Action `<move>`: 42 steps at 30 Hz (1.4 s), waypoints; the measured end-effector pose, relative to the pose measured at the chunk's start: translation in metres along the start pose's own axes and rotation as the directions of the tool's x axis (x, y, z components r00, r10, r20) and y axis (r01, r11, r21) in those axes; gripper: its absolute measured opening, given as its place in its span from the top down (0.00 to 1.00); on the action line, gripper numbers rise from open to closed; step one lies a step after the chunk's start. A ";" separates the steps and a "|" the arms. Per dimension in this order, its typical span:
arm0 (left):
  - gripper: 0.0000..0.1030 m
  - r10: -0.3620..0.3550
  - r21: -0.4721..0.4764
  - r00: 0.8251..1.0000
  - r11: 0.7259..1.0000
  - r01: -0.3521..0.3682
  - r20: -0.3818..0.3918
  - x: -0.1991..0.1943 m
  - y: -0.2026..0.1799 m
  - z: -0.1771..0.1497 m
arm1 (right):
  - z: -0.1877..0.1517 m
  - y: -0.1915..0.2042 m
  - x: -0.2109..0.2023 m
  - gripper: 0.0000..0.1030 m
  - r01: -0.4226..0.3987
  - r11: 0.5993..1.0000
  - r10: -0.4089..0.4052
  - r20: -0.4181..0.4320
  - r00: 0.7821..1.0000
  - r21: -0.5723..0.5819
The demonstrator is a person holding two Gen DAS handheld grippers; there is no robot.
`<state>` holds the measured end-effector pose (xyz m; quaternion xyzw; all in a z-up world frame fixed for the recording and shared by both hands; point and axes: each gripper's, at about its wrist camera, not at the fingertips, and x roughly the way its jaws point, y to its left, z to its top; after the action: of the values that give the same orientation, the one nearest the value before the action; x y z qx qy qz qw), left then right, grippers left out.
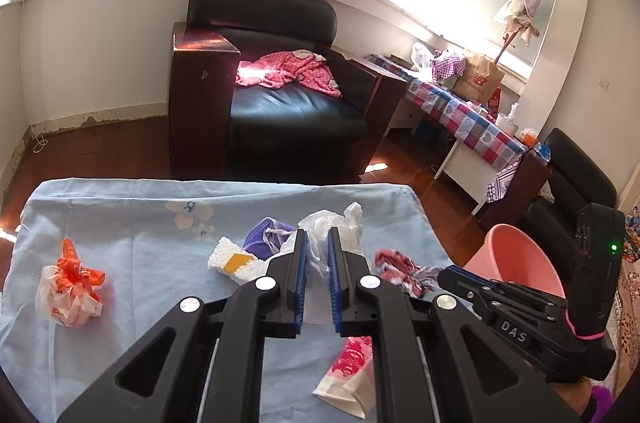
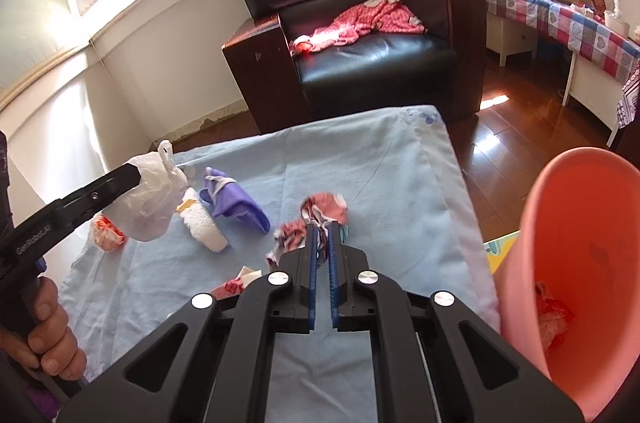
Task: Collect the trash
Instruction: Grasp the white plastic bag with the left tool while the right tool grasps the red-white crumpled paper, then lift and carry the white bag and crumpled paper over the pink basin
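Observation:
My left gripper (image 1: 317, 237) is shut on a white plastic bag (image 1: 320, 223), held above the light blue cloth (image 1: 120, 223); the bag also shows in the right wrist view (image 2: 154, 199). My right gripper (image 2: 322, 227) is shut on a crumpled red-and-white wrapper (image 2: 324, 209), also seen in the left wrist view (image 1: 396, 267). A pink bin (image 2: 580, 263) stands at the right with some trash inside. On the cloth lie a purple wad (image 2: 236, 207), a white foam piece (image 2: 202, 223), an orange-and-white bag (image 1: 72, 287) and a pink-printed wrapper (image 1: 352, 375).
A black armchair (image 1: 280, 103) with a pink garment stands beyond the cloth-covered table. A side table with a checked cloth (image 1: 460, 107) and bags is at the right. Wooden floor (image 2: 500, 143) lies between them.

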<state>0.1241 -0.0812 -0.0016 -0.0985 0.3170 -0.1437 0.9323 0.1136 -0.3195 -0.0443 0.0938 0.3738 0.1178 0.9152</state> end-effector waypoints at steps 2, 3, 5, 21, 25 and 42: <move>0.91 -0.008 0.004 1.000 1.000 0.008 0.010 -0.007 -0.003 0.000 | -0.004 -0.001 -0.015 0.95 0.003 1.000 -0.003 0.023 1.000 -0.001; 0.91 -0.012 0.005 1.000 1.000 0.012 0.014 -0.011 -0.005 -0.001 | -0.005 -0.001 -0.021 0.95 0.004 1.000 -0.004 0.031 1.000 0.000; 0.91 -0.021 0.010 1.000 1.000 0.020 0.023 -0.019 -0.009 -0.002 | -0.008 -0.002 -0.038 0.95 0.004 1.000 -0.004 0.054 0.999 0.005; 0.91 -0.082 0.053 0.996 0.995 0.080 0.040 -0.054 -0.039 -0.012 | -0.037 -0.016 -0.114 0.95 -0.014 0.999 0.011 0.053 0.999 0.049; 0.91 -0.095 0.067 0.995 0.993 0.093 0.033 -0.057 -0.041 -0.016 | -0.056 -0.025 -0.108 0.79 -0.005 0.996 0.008 -0.033 0.999 0.088; 0.91 -0.112 0.090 0.994 0.990 0.110 0.013 -0.063 -0.043 -0.028 | -0.105 -0.007 -0.085 0.59 0.079 0.997 -0.080 -0.106 0.991 -0.007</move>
<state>0.0502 -0.1035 0.0234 -0.0754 0.2958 -0.2085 0.9292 -0.0186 -0.3416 -0.0642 0.0711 0.4250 0.0865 0.8982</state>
